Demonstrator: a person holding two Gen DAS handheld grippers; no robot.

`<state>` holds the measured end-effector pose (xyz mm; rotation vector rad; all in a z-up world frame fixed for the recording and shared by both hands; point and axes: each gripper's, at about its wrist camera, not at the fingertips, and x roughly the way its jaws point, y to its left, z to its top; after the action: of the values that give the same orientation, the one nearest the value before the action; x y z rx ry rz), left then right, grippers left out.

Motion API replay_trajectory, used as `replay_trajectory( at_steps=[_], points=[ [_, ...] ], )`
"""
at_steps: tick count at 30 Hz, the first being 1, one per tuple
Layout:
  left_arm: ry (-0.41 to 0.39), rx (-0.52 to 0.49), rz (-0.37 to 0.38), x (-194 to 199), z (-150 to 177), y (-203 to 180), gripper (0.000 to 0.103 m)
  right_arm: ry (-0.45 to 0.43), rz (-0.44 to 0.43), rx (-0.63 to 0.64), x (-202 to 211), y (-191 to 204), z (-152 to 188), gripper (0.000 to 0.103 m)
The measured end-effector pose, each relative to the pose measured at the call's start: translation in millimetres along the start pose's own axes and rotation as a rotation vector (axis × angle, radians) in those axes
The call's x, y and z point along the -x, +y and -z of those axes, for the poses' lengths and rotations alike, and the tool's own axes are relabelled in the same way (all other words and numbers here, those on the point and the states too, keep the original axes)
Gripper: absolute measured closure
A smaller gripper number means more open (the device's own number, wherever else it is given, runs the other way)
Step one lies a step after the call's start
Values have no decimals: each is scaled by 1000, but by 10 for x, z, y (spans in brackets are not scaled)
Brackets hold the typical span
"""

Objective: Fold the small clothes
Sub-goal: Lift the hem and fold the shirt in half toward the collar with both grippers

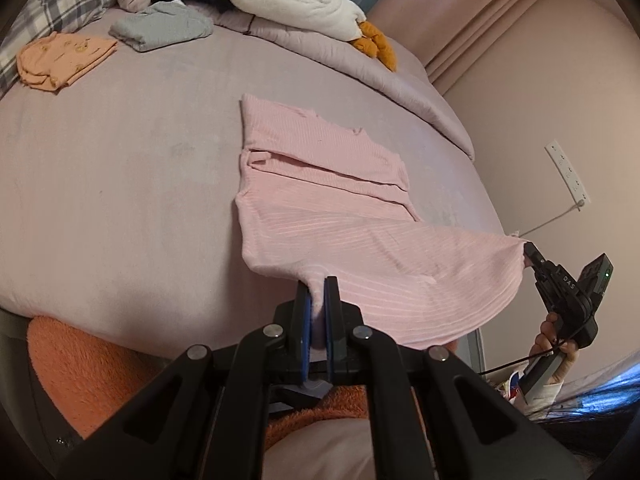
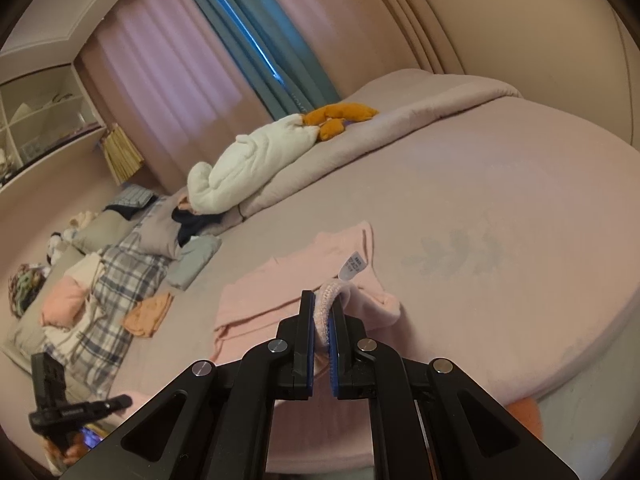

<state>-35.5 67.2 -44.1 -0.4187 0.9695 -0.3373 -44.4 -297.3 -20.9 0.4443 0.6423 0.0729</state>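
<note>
Pink ribbed top [image 1: 320, 208] on bed [image 1: 120, 184], near hem lifted | my left gripper [image 1: 317, 296] clenched on hem | my right gripper [image 2: 324, 312] pinching hem corner | care label [image 2: 349, 267] only in right view | folded grey garment [image 1: 162, 26] clearer in left view

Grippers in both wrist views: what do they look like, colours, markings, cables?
Both are black, with scissor-like linkage arms joined by round silver pivots and blue finger pads. The left gripper and right gripper match. Seen from the left wrist, the right one carries white "DAS" lettering, a green light and a thin black cable.
</note>
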Motion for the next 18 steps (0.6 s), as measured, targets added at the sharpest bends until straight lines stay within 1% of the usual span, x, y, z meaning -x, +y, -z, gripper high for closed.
replay_trajectory(
  at_steps=[6, 10, 13, 18],
  points=[
    [-27, 10, 16, -13, -52, 15, 98, 0, 16, 1, -33, -1, -28, 96],
    [-58, 26, 24, -45, -171, 32, 98, -1, 29, 4, -87, 12, -76, 96],
    [-82, 18, 15, -71, -273, 19, 98, -6, 32, 9, -129, 30, -135, 96],
    [-101, 19, 12, -141, -426, 42, 98, -22, 41, 6, -209, 36, -217, 96]
  ],
)
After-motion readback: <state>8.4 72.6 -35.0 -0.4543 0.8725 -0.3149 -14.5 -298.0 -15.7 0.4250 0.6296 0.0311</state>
